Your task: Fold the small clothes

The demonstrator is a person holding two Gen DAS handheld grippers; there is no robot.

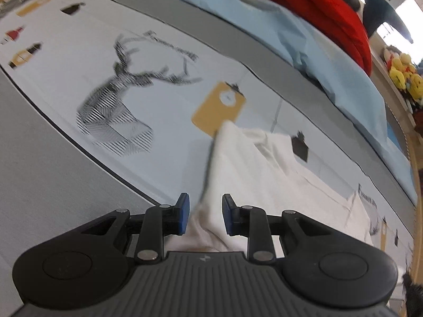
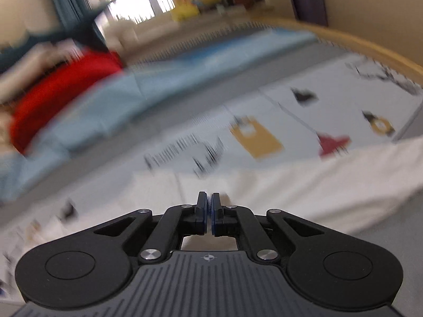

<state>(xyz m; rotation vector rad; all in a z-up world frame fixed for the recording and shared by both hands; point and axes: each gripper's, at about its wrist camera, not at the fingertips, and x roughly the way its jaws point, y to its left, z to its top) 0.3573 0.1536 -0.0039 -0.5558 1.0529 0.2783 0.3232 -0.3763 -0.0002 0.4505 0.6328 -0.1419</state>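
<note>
A small white garment [image 1: 264, 174] lies on the printed mat, stretching from between my left fingers toward the right. My left gripper [image 1: 205, 215] is open, its blue pads either side of a raised fold of the white cloth, not closed on it. In the right wrist view, which is blurred by motion, the white garment [image 2: 304, 185] runs across the mat. My right gripper [image 2: 209, 212] is shut just above its near edge; I cannot tell whether cloth is pinched between the pads.
The mat [image 1: 66, 60] is pale with a deer drawing [image 1: 116, 100] and yellow tag prints. Beyond it lie a light blue cloth [image 1: 317, 52] and a red garment [image 1: 317, 2]. Yellow plush toys [image 1: 404, 74] sit on a shelf at right.
</note>
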